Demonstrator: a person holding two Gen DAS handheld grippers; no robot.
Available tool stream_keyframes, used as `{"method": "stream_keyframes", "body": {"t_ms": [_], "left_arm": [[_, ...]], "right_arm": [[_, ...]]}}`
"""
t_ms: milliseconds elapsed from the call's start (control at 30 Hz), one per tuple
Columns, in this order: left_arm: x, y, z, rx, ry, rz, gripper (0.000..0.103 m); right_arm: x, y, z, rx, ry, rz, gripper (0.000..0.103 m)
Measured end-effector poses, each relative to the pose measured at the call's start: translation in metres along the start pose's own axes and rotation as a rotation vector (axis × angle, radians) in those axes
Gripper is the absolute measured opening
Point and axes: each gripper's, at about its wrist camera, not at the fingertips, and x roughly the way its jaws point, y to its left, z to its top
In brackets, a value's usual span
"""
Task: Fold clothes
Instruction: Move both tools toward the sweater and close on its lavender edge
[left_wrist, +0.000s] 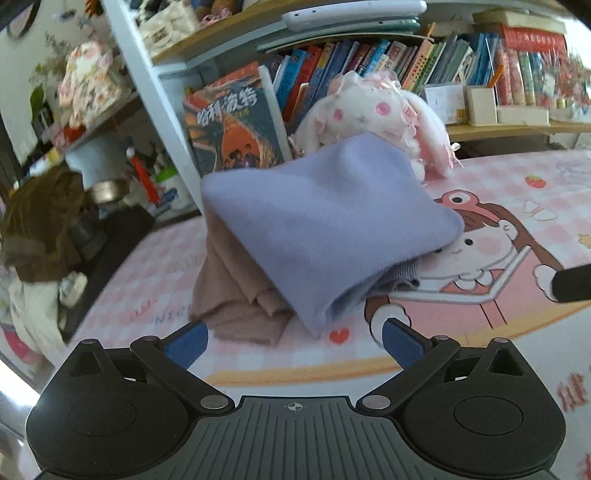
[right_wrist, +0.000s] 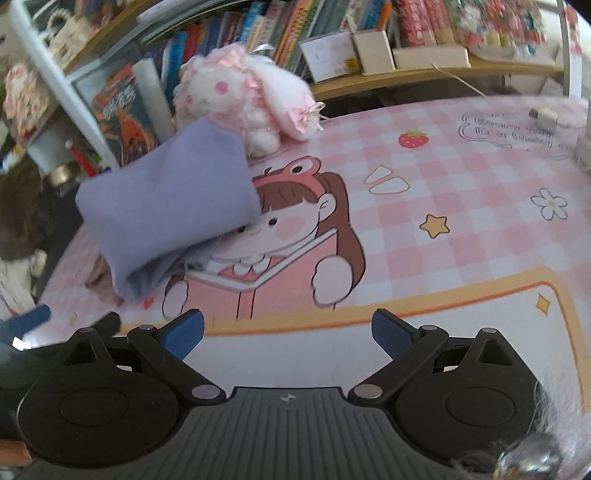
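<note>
A folded lavender garment lies on top of a folded dusty-pink garment, stacked on the pink checked desk mat. My left gripper is open and empty, just in front of the stack. In the right wrist view the lavender garment sits at the left, with a bit of the pink one showing under it. My right gripper is open and empty, over the mat's front edge, to the right of the stack. The left gripper's blue fingertip shows at the far left.
A white and pink plush bunny sits right behind the stack. A bookshelf with books runs along the back. A brown plush lies off the desk's left edge. A white charger lies at the back right.
</note>
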Motion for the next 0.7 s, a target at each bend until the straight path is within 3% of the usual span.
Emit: {"method": "stream_keyframes", "body": {"t_ms": [333, 433, 533, 567, 600, 700], "left_arm": [[0.046, -0.044, 0.014, 0.246, -0.036, 0.121, 0.100], [0.060, -0.035, 0.013, 0.249, -0.035, 0.156, 0.098], [0.062, -0.016, 0.018, 0.210, -0.030, 0.179, 0.063], [0.057, -0.010, 0.020, 0.186, -0.029, 0.164, 0.032], [0.052, -0.004, 0.023, 0.161, -0.030, 0.150, 0.018], [0.024, 0.013, 0.031, 0.073, -0.065, 0.075, 0.015]], "right_arm": [[0.001, -0.013, 0.020, 0.063, 0.007, 0.098, 0.098], [0.002, -0.015, 0.022, 0.095, 0.016, 0.140, 0.098], [0.002, -0.018, 0.024, 0.127, 0.026, 0.181, 0.098], [0.003, -0.019, 0.025, 0.139, 0.028, 0.197, 0.098], [0.005, -0.020, 0.025, 0.154, 0.032, 0.214, 0.098], [0.014, -0.020, 0.027, 0.220, 0.056, 0.266, 0.098]]}}
